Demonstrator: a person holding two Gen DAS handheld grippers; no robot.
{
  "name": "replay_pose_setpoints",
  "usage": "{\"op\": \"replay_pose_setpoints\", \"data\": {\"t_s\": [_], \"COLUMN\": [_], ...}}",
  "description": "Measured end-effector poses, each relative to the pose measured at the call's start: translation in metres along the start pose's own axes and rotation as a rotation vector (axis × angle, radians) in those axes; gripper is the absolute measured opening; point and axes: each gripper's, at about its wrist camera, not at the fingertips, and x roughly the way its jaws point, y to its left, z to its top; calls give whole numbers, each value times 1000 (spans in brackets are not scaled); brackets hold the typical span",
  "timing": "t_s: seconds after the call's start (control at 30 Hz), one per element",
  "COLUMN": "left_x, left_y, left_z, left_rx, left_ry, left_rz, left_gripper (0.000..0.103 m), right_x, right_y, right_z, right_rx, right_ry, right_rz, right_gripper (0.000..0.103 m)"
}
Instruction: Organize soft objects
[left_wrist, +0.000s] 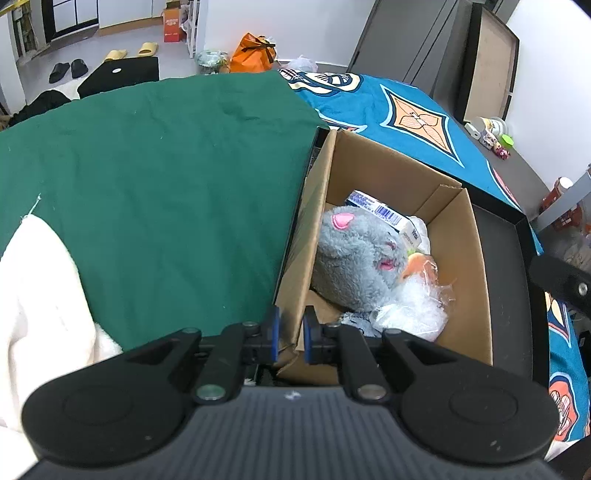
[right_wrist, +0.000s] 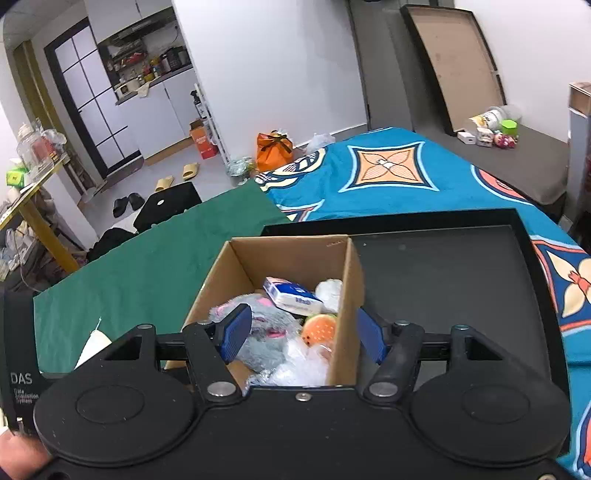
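Left to right. White fluffy cloth (left_wrist: 33, 295) sits far left on the dark green bedspread (left_wrist: 147, 184), outside the box and apart from it. My read: that's the soft item still to be put away.

My left tool (left_wrist: 290, 334) is pinched shut on the near-left wall of the open brown cardboard box (left_wrist: 465, 273), one blue pad each side of the cardboard. It's steadying the box.

Box stands in a shallow black tray (right_wrist: 461, 280) on the bed, tucked into the tray's left end, mouth up, long axis running away from me.

Inside: grey plush mouse with pink heart ear (left_wrist: 354, 258) along the left wall, lying down, heart ear toward the far end, body lengthwise with the box. Blue-white tissue pack (right_wrist: 291, 295) behind it at the far end, crumpled clear plastic wrap (left_wrist: 410, 310) near the front, orange burger-shaped squeeze toy (right_wrist: 318, 328) beside the right wall.

My right tool (right_wrist: 301, 339) stands about half open and grips nothing; jaws straddle the box's near-right wall, left pad over the mouse, right pad outside the cardboard.

Step in hand, I judge: box braced, right tool free after the drop-in. Next move: lift right clear of the wall and reach across to the white cloth, keeping the left clamp on.
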Motion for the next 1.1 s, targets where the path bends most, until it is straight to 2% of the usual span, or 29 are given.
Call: {"op": "replay_pose_setpoints", "data": {"t_s": [0.17, 0.4, 0.53, 0.6, 0.7, 0.8, 1.1], "left_x": [-6, -15, -27, -33, -45, -58, -100], "left_y": [-3, -8, -14, -22, -34, -44, -69], "left_z": [0, 1, 3, 4, 3, 2, -3], "left_rx": [13, 28, 49, 80, 126, 154, 231], "left_ry": [-10, 1, -24, -34, -44, -59, -96], "left_rz": [21, 17, 31, 43, 26, 22, 11], "left_gripper": [11, 14, 18, 33, 51, 62, 73], "right_x": [-7, -17, -26, -33, -45, -55, -83], "right_y": [-4, -13, -22, -26, -32, -39, -55], "right_z": [-7, -11, -13, -13, -13, -13, -16], "right_rx": [33, 67, 95, 101, 105, 114, 161], "right_ry": [5, 11, 4, -2, -17, -33, -52], "right_rz": [-6, 0, -20, -24, -28, -35, -54], "right_gripper": [64, 81, 90, 91, 100, 103, 103]}}
